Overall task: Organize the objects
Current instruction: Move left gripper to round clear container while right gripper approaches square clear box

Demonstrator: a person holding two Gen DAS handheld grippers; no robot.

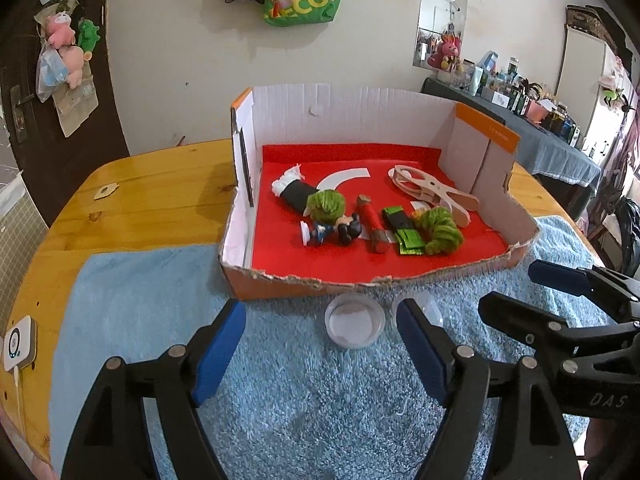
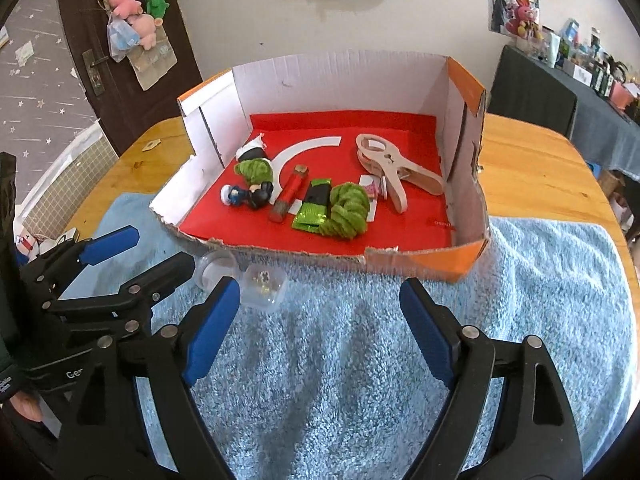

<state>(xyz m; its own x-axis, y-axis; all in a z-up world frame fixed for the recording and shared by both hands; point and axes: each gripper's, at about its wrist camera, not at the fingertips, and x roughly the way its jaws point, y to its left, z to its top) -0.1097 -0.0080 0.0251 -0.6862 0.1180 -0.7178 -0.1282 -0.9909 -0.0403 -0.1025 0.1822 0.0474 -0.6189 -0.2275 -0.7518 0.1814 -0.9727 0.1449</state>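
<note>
A torn cardboard box [image 1: 440, 272] [image 2: 464, 264] with a red lining stands on a blue towel [image 1: 300, 400] [image 2: 340, 360]. In it lie two green yarn bundles [image 1: 442, 231] [image 2: 347, 210], a small figurine [image 1: 330, 232] [image 2: 248, 194], a red stick [image 1: 370, 222] [image 2: 290, 192], a green foil packet [image 1: 408, 240] [image 2: 310, 216] and a large wooden clip [image 1: 436, 196] [image 2: 396, 174]. Two clear plastic cups [image 1: 354, 320] [image 2: 264, 286] sit on the towel just before the box. My left gripper [image 1: 320, 352] is open and empty behind the cups. My right gripper [image 2: 320, 328] is open and empty over the towel.
The towel lies on a round wooden table [image 1: 140, 196] [image 2: 540, 168]. A small white device [image 1: 18, 342] sits at the table's left edge. A dark door with hanging plush toys [image 1: 64, 36] is at back left; a cluttered side table [image 1: 540, 120] at back right.
</note>
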